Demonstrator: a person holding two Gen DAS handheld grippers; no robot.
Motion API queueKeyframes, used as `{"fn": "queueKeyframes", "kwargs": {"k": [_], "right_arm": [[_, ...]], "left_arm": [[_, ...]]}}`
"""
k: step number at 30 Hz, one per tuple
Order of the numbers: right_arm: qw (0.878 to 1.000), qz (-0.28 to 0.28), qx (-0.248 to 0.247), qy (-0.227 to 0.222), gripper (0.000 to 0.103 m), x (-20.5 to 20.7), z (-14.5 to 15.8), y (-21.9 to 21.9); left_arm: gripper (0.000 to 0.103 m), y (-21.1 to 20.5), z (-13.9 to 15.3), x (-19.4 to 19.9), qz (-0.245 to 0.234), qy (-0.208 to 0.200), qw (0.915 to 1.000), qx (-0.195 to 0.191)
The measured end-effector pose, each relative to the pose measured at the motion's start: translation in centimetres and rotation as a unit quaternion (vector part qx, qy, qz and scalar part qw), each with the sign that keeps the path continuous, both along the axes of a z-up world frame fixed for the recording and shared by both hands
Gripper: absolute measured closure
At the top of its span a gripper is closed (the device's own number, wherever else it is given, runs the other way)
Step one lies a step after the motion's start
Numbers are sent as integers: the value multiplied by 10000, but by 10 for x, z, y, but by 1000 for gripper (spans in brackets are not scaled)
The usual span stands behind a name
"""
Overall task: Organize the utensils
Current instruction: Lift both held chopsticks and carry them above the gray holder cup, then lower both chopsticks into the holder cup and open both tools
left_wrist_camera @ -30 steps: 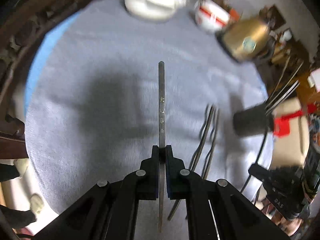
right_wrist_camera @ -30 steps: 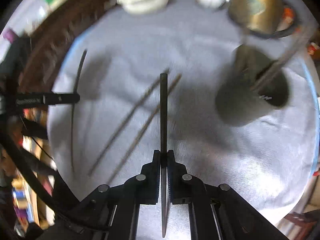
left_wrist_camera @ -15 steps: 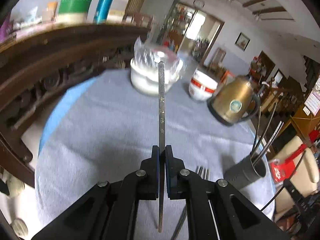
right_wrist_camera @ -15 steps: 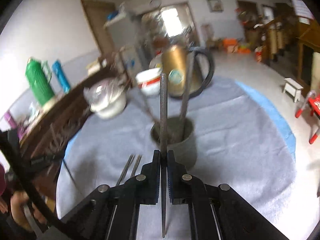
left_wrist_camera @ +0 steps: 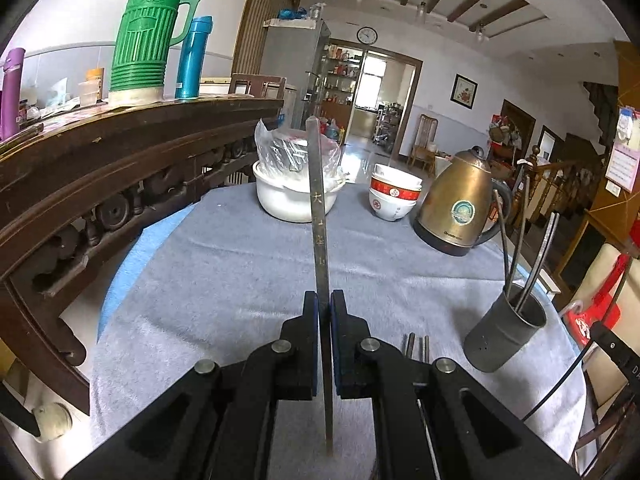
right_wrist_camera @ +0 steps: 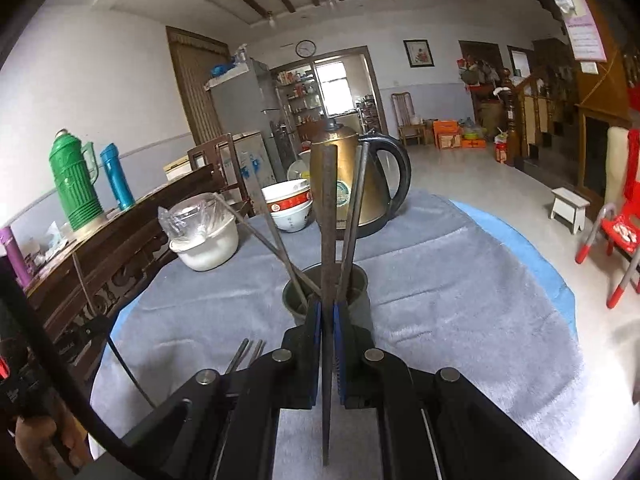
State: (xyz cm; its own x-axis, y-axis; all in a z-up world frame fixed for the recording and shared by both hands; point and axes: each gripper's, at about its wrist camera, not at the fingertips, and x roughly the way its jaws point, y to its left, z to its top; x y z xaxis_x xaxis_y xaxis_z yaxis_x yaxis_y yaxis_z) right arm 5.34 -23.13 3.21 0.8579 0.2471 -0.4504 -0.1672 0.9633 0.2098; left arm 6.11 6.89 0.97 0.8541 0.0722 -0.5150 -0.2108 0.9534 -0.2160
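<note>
Left wrist view: your left gripper point(left_wrist_camera: 324, 300) is clamped tight on a metal chopstick point(left_wrist_camera: 319, 216) that runs forward between the pads, above the grey cloth point(left_wrist_camera: 240, 264). Ahead and to its right stands the dark utensil cup point(left_wrist_camera: 505, 338) with chopsticks in it; two loose chopsticks point(left_wrist_camera: 418, 345) lie just right of the jaws. In the right wrist view, your right gripper point(right_wrist_camera: 328, 312) is pinched shut on another chopstick point(right_wrist_camera: 329, 216), with the cup directly ahead, partly hidden behind the fingers. The brass kettle point(right_wrist_camera: 352, 184) and a stack of bowls point(right_wrist_camera: 290, 206) stand beyond.
</note>
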Motion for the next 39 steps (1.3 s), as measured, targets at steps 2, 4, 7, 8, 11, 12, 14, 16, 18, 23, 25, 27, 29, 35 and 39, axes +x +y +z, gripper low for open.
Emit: {"fn": "queueKeyframes", "kwargs": {"k": [2,4,7,8,11,12,14,16,18,23,25,27,29,35,39], "right_arm": [[10000,29,-40,-34,96,-8,1,-1],[10000,43,-59,-43,96,-14,2,-3],[9999,29,-81,-59,96,-22,3,-5],[10000,22,-63,-52,96,-24,3,-7],[10000,-6,10,-13,96,-23,3,-11],[10000,-14,42,-4,96,-22,4,-12],[9999,-51,125,-28,96,-19,7,-15],[9996,-86,233,-94,96,-19,14,-20],[9994,-107,301,-151,96,-19,19,-24],[9976,-194,575,-339,96,-21,39,-42],[9962,-243,690,-481,96,-22,51,-50],[9945,-268,799,-618,96,-23,63,-58],[9930,-310,840,-775,96,-21,75,-63],[9888,-373,939,-1097,96,-2,103,-71],[9888,-334,946,-1107,96,17,105,-64]], "left_arm": [[97,2,1,-7,2,-19,10000,-31],[97,2,3,-12,-4,-38,10000,-31],[96,4,4,-19,-2,-59,10000,-78],[96,5,4,-20,4,-59,9999,-125],[97,7,5,-21,-3,-50,9998,-214],[97,7,7,-21,-3,-53,9997,-240],[97,9,11,-21,-20,-81,9994,-340],[97,10,16,-21,-43,-125,9989,-454],[97,10,23,-22,-68,-197,9981,-573],[97,3,51,-20,-279,-436,9944,-918],[97,-2,62,-17,-383,-539,9924,-1036],[97,-11,75,-11,-540,-653,9897,-1157],[97,-23,87,-4,-692,-769,9871,-1223],[97,-65,107,24,-1094,-918,9830,-1157],[97,-93,114,46,-1287,-971,9808,-1093]]}}
